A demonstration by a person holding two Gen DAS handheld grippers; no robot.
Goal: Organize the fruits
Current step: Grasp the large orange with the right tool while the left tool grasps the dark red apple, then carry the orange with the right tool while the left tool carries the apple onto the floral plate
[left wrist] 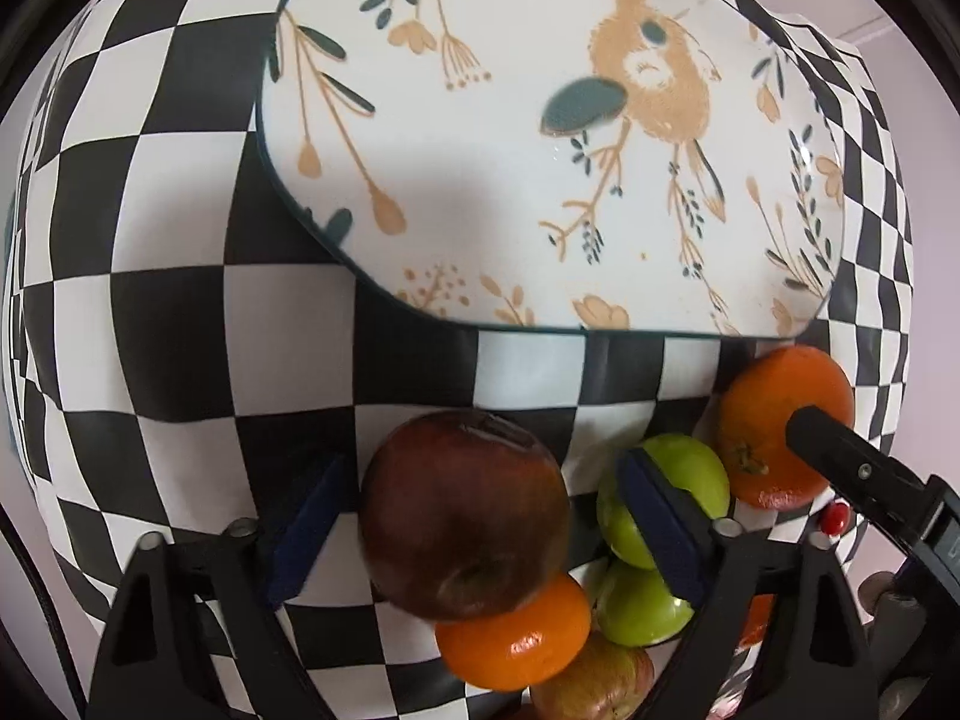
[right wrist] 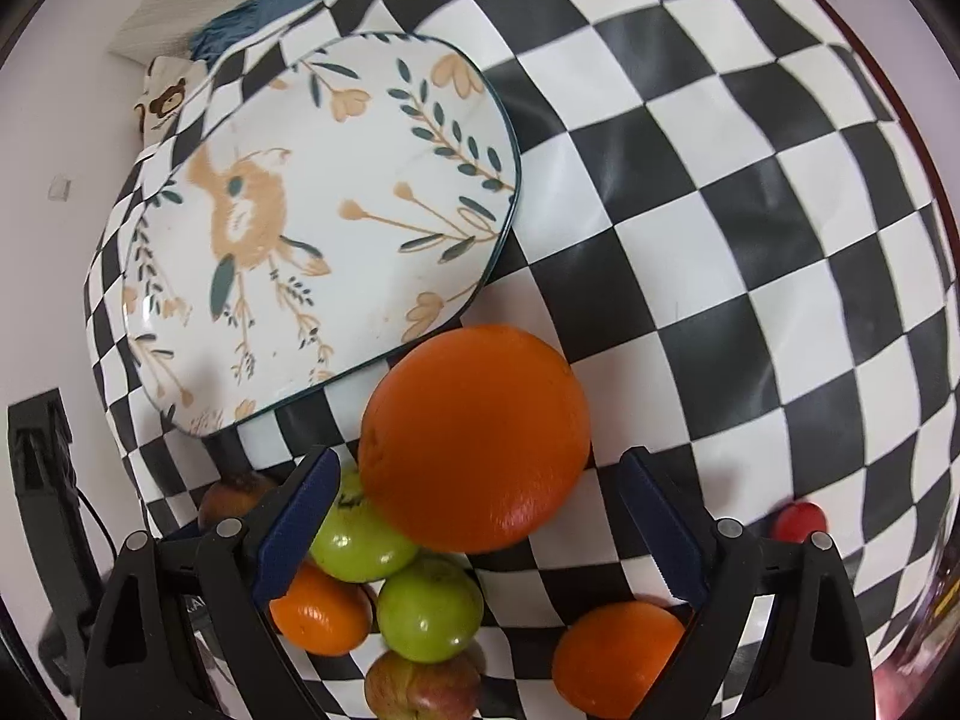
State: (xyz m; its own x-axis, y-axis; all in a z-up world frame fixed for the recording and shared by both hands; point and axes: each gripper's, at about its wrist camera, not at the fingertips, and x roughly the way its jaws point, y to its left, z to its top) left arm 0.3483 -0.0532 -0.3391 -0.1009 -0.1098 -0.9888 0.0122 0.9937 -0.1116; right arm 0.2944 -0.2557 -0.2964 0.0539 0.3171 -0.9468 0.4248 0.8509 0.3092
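Observation:
A white plate with a bird and flower pattern lies empty on the checkered cloth; it also shows in the right wrist view. My left gripper is open, its blue pads on either side of a dark red apple, not touching it. My right gripper is open around a large orange; its finger shows in the left view against that orange. Below lie two green apples, small oranges and a reddish apple.
The black and white checkered tablecloth covers the table. A small red fruit lies at the right. A teal cloth and a bear-print item sit past the table's far edge.

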